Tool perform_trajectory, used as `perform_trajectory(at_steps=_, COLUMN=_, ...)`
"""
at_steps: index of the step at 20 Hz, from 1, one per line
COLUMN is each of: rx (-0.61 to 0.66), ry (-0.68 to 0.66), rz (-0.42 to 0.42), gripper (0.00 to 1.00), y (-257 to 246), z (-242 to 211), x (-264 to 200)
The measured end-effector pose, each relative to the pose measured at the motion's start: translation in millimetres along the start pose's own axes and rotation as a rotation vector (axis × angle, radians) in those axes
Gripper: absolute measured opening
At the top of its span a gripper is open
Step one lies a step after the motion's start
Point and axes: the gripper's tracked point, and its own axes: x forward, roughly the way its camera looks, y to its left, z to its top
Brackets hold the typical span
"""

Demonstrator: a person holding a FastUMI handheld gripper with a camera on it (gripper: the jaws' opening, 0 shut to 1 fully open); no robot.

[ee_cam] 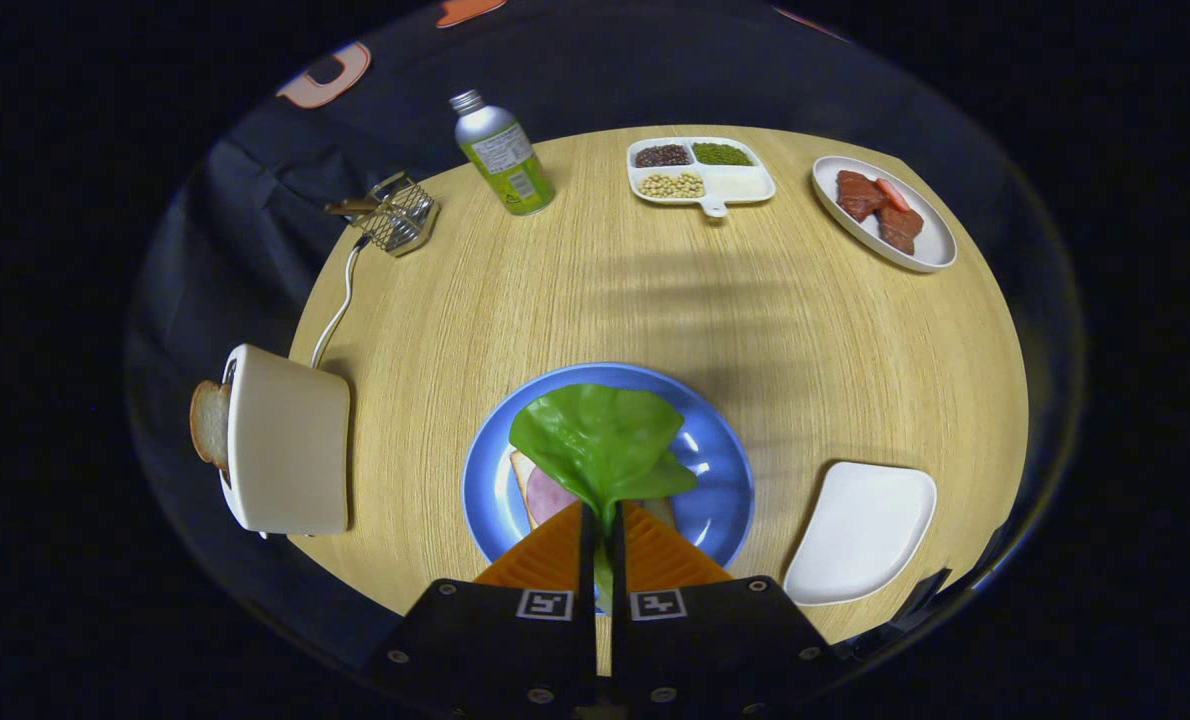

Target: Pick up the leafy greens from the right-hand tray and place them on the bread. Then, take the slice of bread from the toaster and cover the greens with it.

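My gripper is shut on the stem end of a green leaf, both orange fingers pressing it between them. The leaf fans out just ahead of the fingertips, above a blue plate. On that plate lies a slice of bread with pink ham, mostly hidden under the leaf and the fingers. To the left stands a cream toaster with a bread slice sticking out of its slot. A bare white tray lies to the right of the plate.
At the back of the round wooden table stand a silver and green bottle, a small wire basket, a divided dish of beans and grains and an oval plate of meat pieces. The toaster's white cord runs towards the basket.
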Motion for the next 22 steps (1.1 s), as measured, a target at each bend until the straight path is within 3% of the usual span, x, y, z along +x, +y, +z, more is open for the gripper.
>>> perform_trajectory(at_steps=6, rx=-0.035, ry=-0.007, rz=-0.034, gripper=0.24, y=4.6, z=0.7, x=8.7)
perform_trajectory(at_steps=12, rx=-0.018, ry=-0.029, rz=-0.067, gripper=0.52, y=8.1, z=7.4, x=2.6)
perform_trajectory(at_steps=19, rx=-0.004, ry=-0.057, rz=0.033, gripper=0.81, y=83.0, z=35.9, x=-41.8)
perform_trajectory(at_steps=22, rx=-0.032, ry=-0.068, rz=0.068, gripper=0.87, y=126.4, z=48.3, x=-64.1)
